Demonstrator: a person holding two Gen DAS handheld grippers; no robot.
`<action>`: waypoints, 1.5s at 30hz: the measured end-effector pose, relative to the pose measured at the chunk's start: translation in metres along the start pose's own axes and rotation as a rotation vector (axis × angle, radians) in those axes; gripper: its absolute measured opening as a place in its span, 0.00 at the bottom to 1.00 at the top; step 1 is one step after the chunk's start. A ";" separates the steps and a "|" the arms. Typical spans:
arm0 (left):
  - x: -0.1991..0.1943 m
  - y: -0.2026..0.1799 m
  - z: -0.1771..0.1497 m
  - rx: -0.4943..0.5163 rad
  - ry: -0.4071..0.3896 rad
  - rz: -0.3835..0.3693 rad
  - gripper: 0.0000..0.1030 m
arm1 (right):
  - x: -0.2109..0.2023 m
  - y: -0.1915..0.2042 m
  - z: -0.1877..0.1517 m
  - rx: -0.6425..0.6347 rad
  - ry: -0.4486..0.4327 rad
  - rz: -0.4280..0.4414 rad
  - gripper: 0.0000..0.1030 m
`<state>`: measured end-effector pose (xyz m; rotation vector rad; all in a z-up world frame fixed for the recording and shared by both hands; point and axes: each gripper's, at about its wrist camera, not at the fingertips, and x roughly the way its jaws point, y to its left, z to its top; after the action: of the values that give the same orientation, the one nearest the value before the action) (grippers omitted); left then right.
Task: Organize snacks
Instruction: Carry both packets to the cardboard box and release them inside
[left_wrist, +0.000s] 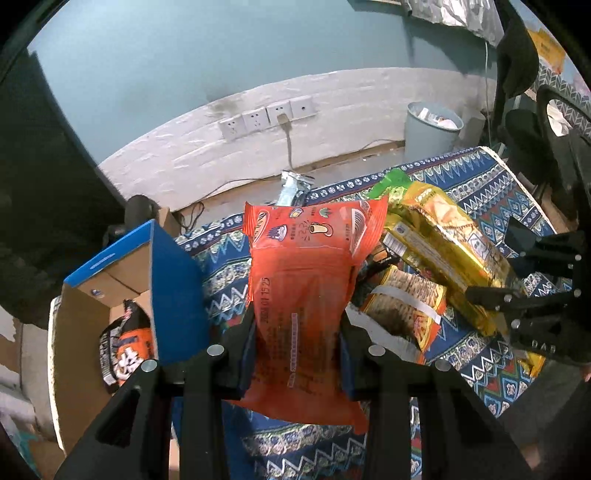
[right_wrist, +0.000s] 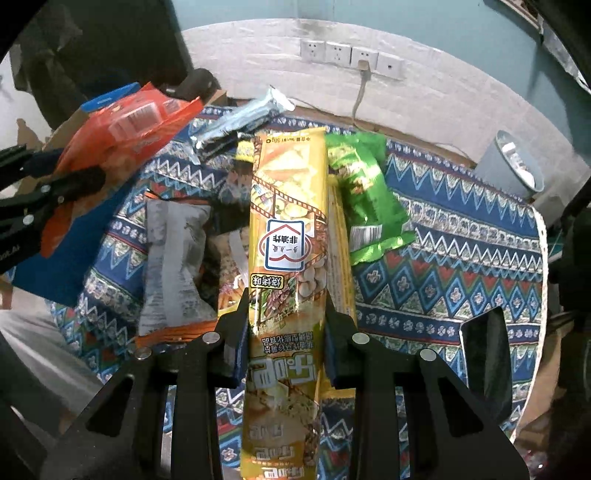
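My left gripper (left_wrist: 297, 325) is shut on an orange snack bag (left_wrist: 306, 288) and holds it above the patterned cloth, just right of an open blue cardboard box (left_wrist: 173, 280). One black-and-orange packet (left_wrist: 127, 343) lies in the box. My right gripper (right_wrist: 286, 314) is shut on a long yellow snack pack (right_wrist: 288, 236) over the pile of snacks. The right gripper also shows in the left wrist view (left_wrist: 517, 295), and the left gripper with the orange bag (right_wrist: 125, 125) shows in the right wrist view.
Several snacks lie on the blue patterned cloth (right_wrist: 443, 258): a green bag (right_wrist: 365, 192), a silver pack (right_wrist: 240, 118), a grey-backed bag (right_wrist: 173, 258). A grey waste bin (left_wrist: 430, 129) stands by the wall with sockets (left_wrist: 266, 118). A black chair (left_wrist: 561, 155) is at right.
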<state>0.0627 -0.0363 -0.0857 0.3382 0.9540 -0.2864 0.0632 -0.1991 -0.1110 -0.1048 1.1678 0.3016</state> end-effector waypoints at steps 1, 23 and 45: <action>-0.003 0.002 -0.001 -0.002 -0.003 0.002 0.36 | -0.004 0.002 0.000 -0.003 -0.007 -0.002 0.29; -0.069 0.065 -0.026 -0.114 -0.094 0.063 0.36 | -0.047 0.061 0.034 -0.085 -0.083 0.036 0.29; -0.083 0.157 -0.067 -0.286 -0.083 0.184 0.36 | -0.039 0.180 0.098 -0.222 -0.084 0.156 0.29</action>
<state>0.0274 0.1410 -0.0284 0.1489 0.8613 0.0052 0.0849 -0.0110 -0.0235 -0.1938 1.0583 0.5684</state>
